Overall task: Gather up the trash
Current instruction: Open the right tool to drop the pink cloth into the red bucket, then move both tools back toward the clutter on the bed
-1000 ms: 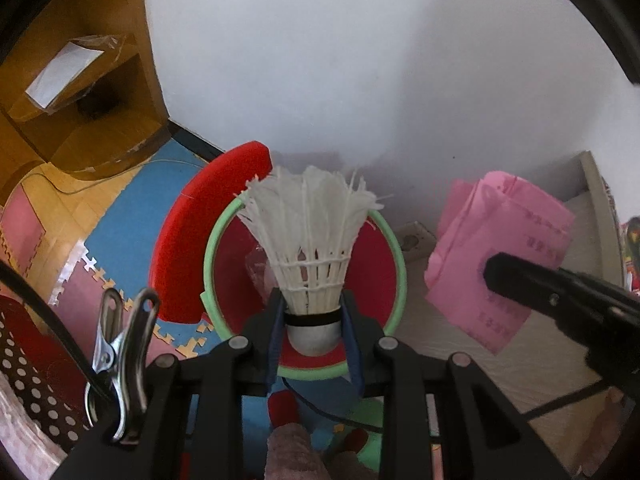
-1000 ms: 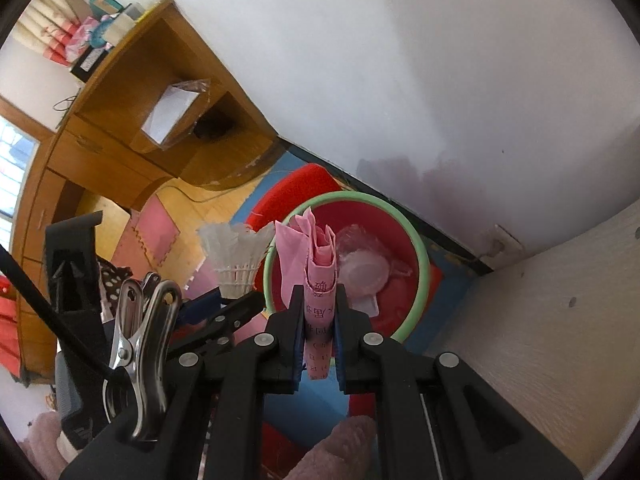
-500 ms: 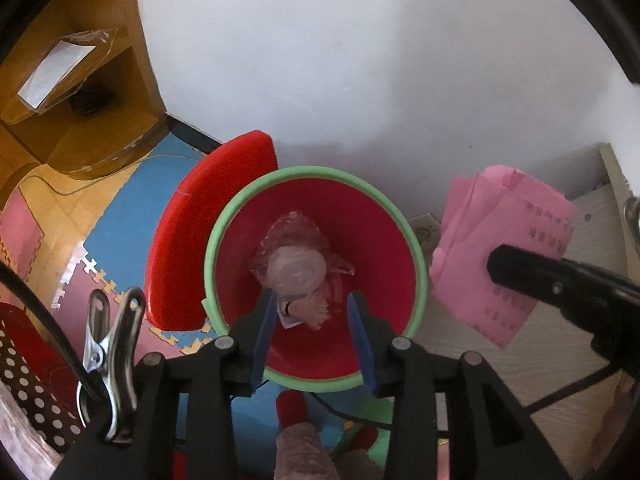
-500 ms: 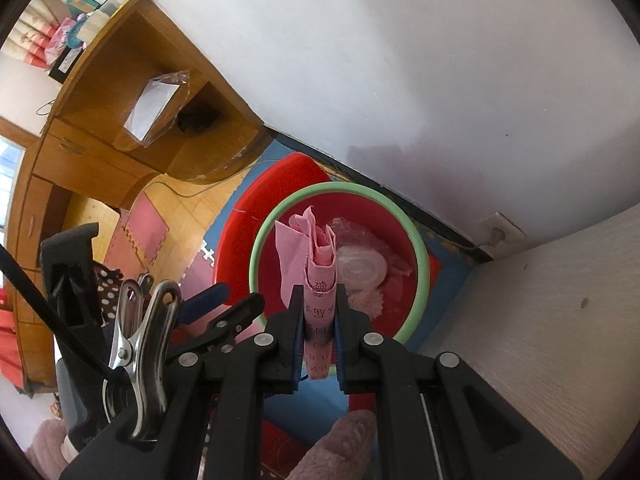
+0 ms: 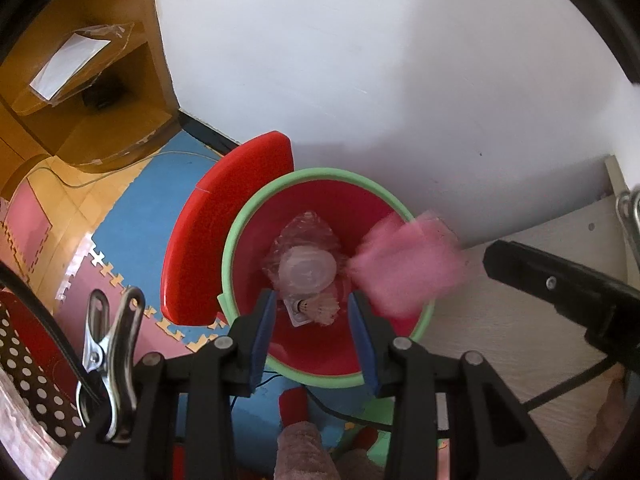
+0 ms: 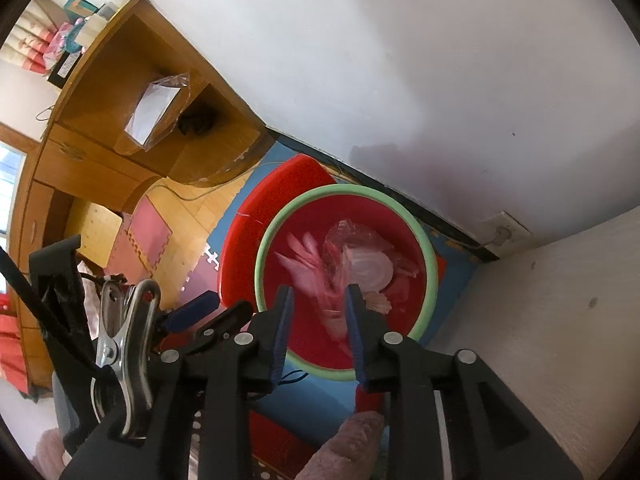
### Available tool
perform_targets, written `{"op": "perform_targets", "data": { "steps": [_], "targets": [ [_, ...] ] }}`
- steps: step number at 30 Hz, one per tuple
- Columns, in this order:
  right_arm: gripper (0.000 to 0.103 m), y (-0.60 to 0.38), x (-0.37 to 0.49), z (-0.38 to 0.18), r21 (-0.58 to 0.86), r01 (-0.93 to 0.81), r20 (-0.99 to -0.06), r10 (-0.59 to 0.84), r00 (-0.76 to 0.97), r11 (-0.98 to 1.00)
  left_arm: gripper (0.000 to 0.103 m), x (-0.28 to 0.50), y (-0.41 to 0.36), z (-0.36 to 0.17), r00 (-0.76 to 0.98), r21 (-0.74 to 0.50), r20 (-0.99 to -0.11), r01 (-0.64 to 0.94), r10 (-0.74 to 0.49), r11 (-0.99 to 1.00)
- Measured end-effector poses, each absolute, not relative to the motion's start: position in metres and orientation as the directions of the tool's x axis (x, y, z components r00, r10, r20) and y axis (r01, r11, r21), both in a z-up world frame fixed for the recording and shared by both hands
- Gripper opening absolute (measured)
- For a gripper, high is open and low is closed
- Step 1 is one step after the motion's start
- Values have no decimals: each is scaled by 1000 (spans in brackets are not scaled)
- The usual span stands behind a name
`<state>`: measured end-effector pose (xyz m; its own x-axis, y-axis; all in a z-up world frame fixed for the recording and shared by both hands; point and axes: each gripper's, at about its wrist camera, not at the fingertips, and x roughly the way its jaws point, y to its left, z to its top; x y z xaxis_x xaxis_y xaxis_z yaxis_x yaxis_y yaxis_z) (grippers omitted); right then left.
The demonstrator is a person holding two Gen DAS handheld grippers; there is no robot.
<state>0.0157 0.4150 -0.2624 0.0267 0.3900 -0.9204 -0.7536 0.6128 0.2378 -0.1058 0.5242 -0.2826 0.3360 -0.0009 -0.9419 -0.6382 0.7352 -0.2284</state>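
Opening my right gripper [image 6: 318,312], I am dropping blurred pink paper [image 6: 316,272] into the round green-rimmed red bucket [image 6: 400,200]; my left gripper [image 5: 312,316] is gaping empty over the feathery shuttlecock [image 5: 318,308], beside a white wall [image 5: 360,60].

A wooden desk [image 6: 132,136] stands against the white wall [image 6: 400,60], its open shelf holding a clear plastic sleeve [image 6: 154,110] with white paper inside and something dark behind it — too shadowed to tell what. Boxes and packets [image 6: 60,46] sit along the desk top. Foam puzzle mats [image 5: 132,216] in blue, pink and yellow cover the floor, and a thin cable [image 5: 120,168] trails across them. A wall socket [image 6: 504,226] sits low on the wall, beside a pale wood-grain surface [image 6: 560,312] at right. A polka-dotted fabric [image 5: 36,380] shows at lower left.
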Motion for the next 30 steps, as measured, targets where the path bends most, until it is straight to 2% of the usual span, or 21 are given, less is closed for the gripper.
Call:
{"op": "perform_targets", "data": {
  "steps": [14, 30],
  "targets": [
    [29, 405, 7, -253, 251, -743, -914, 405, 30, 620, 39, -112, 517, -270, 350, -222, -937, -635, 19, 740],
    [29, 369, -33, -215, 215, -785, -869, 480, 118, 582, 39, -133, 493, -227, 392, -218, -919, -603, 47, 767]
  ]
}}
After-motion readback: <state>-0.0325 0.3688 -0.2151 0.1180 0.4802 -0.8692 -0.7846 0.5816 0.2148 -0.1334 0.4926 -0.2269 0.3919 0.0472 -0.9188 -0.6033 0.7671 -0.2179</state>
